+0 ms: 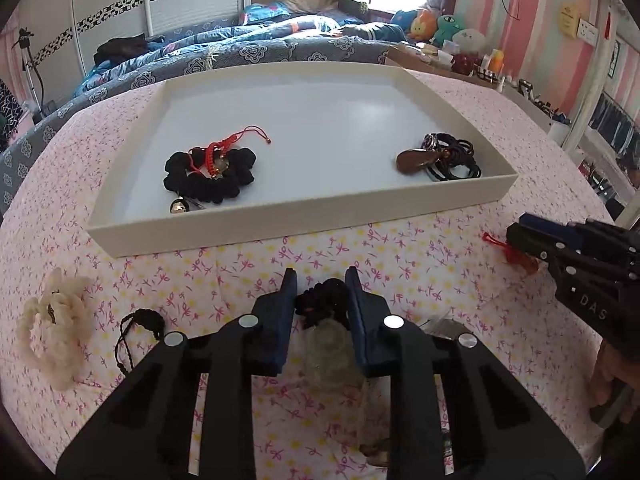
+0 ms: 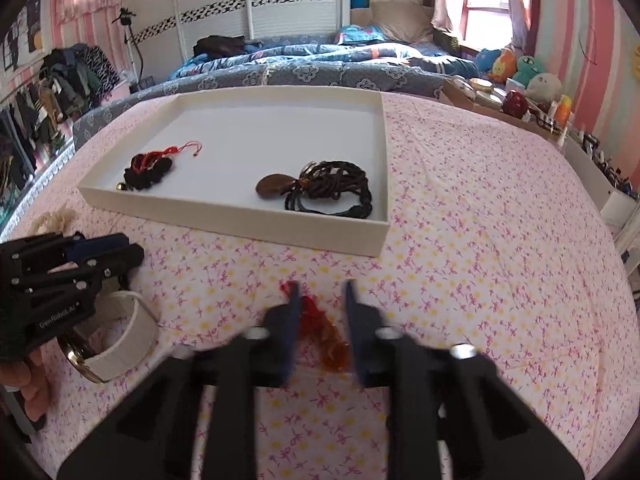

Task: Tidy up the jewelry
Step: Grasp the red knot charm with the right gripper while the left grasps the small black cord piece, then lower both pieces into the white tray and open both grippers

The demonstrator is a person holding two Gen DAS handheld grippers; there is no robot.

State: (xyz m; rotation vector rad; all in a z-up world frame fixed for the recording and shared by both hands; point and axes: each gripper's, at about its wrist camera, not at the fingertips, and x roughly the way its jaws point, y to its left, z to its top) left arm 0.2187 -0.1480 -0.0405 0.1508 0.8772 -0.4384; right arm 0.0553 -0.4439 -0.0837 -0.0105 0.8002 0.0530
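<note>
A shallow white tray (image 1: 280, 226) (image 2: 224, 216) lies on the pink flowered bedspread. In it lie a black scrunchie with a red cord (image 1: 208, 172) (image 2: 150, 170) and a brown pendant on black cords (image 1: 436, 156) (image 2: 320, 188). My left gripper (image 1: 320, 280) is open, its fingers on either side of a black-corded clear pendant (image 1: 326, 334) on the spread. My right gripper (image 2: 322, 292) is open around a red and amber tasselled piece (image 2: 324, 338), which also shows in the left wrist view (image 1: 510, 252).
A cream scrunchie (image 1: 52, 320) and a black cord (image 1: 138, 326) lie left of the left gripper. A white-strapped watch (image 2: 120, 344) lies by it. A bed with a blue quilt (image 1: 240, 52) lies beyond; shelves with toys and bottles (image 2: 520, 92) stand right.
</note>
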